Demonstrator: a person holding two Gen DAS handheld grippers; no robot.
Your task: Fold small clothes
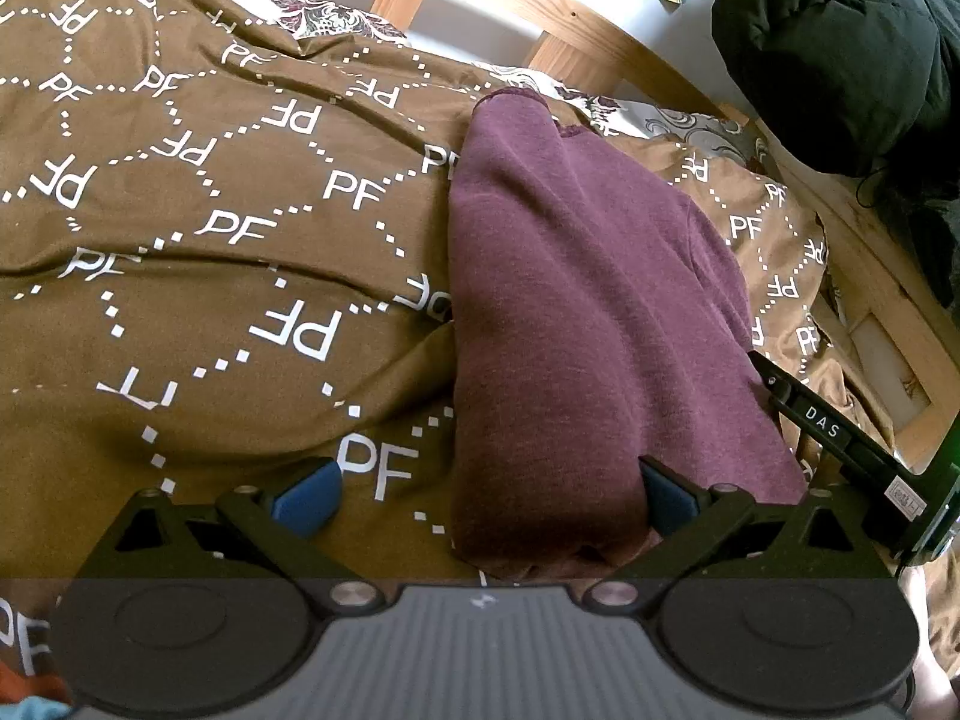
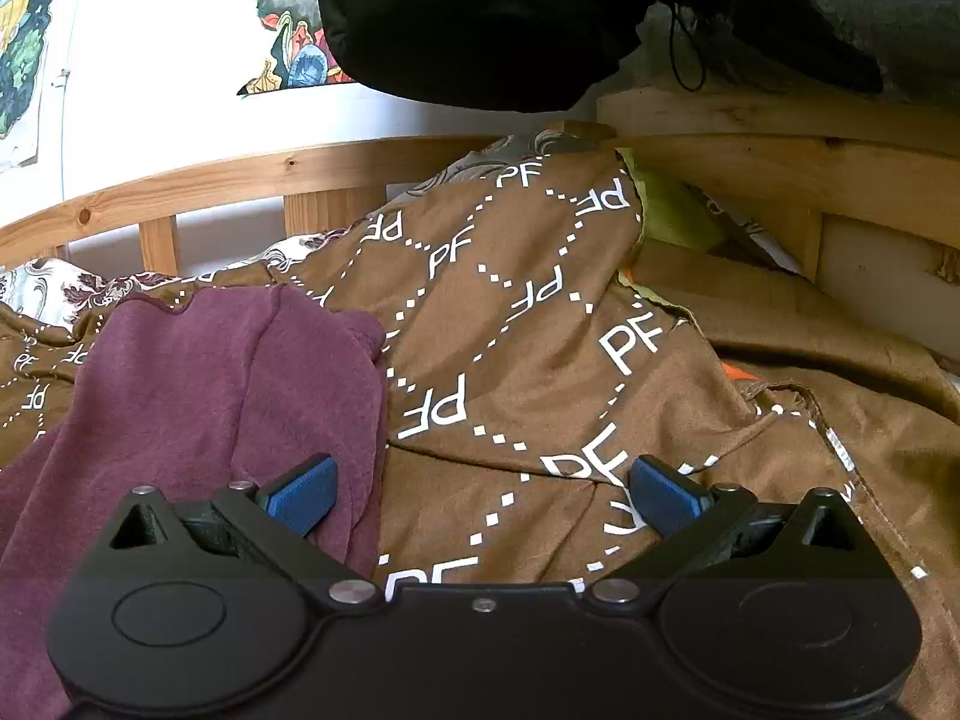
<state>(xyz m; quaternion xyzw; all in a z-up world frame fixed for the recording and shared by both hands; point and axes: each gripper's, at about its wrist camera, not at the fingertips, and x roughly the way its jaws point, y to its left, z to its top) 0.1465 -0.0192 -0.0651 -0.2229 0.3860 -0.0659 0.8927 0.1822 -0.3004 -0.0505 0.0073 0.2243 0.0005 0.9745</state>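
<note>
- Left wrist view: your left gripper (image 1: 489,495) is spread wide and grips nothing; its right blue pad (image 1: 666,501) sits against the near end of the folded maroon garment (image 1: 588,312), its left pad over the brown PF-printed bedspread (image 1: 210,228).
- The garment lies lengthwise on the bed, running away from you.
- Right wrist view: your right gripper (image 2: 480,495) is also wide apart and empty, over the bedspread (image 2: 540,360); the maroon garment (image 2: 210,396) lies left, under its left pad.

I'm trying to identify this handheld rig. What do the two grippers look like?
Both look alike: the left gripper and right gripper have matte black bodies with round hubs, silver pivot pins, black linkage arms and blue ribbed fingertip pads. The right gripper, seen from the left wrist view, carries a white "DAS" label.
</note>
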